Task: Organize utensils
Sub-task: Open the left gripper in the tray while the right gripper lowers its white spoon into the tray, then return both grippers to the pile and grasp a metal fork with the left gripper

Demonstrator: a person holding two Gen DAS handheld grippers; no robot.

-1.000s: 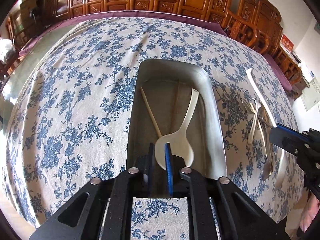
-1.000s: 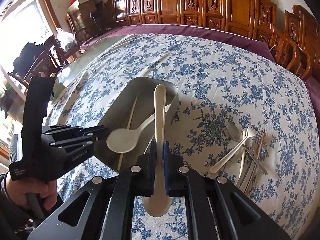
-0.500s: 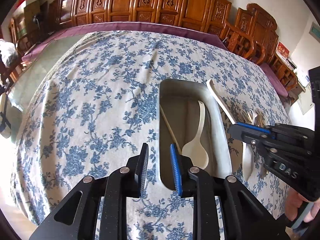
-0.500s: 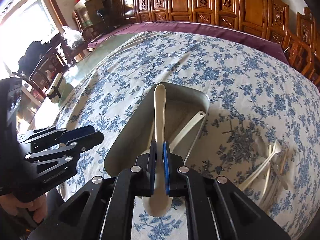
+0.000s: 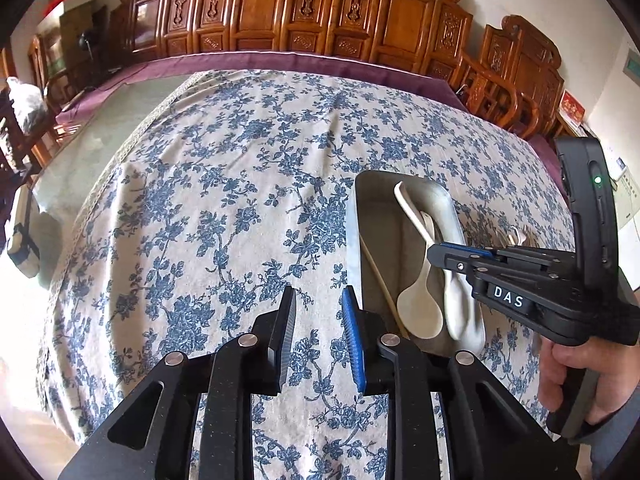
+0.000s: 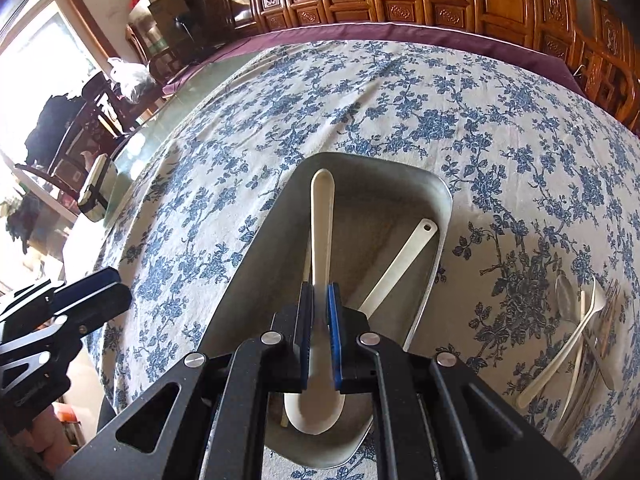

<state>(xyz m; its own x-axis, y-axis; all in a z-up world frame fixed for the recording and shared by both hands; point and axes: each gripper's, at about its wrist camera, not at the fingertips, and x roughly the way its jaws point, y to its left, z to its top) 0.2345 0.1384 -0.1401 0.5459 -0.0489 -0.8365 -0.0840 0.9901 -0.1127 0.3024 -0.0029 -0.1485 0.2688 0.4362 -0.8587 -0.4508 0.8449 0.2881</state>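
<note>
A grey metal tray (image 5: 353,240) (image 6: 438,208) sits on the blue-flowered tablecloth. Inside it lie a white spoon (image 5: 420,312) (image 6: 404,256) and a wooden chopstick (image 5: 378,276). My right gripper (image 6: 319,292) (image 5: 436,252) is shut on a second white spoon (image 6: 322,208) (image 5: 456,312) and holds it low over the tray, handle pointing away, bowl hanging under the fingers. Over the bare cloth just left of the tray, my left gripper (image 5: 320,300) (image 6: 92,288) stands open with nothing between its fingers.
A heap of loose utensils (image 6: 580,332) (image 5: 516,236), white spoons and metal cutlery, lies on the cloth right of the tray. A person's hand (image 5: 568,364) grips the right tool. Carved wooden chairs line the far side. A small box (image 6: 96,188) sits at the left table edge.
My left gripper let go of the spoon now lying in the tray, opened, and drew back left onto the cloth. My right gripper brought its spoon leftward and down over the tray.
</note>
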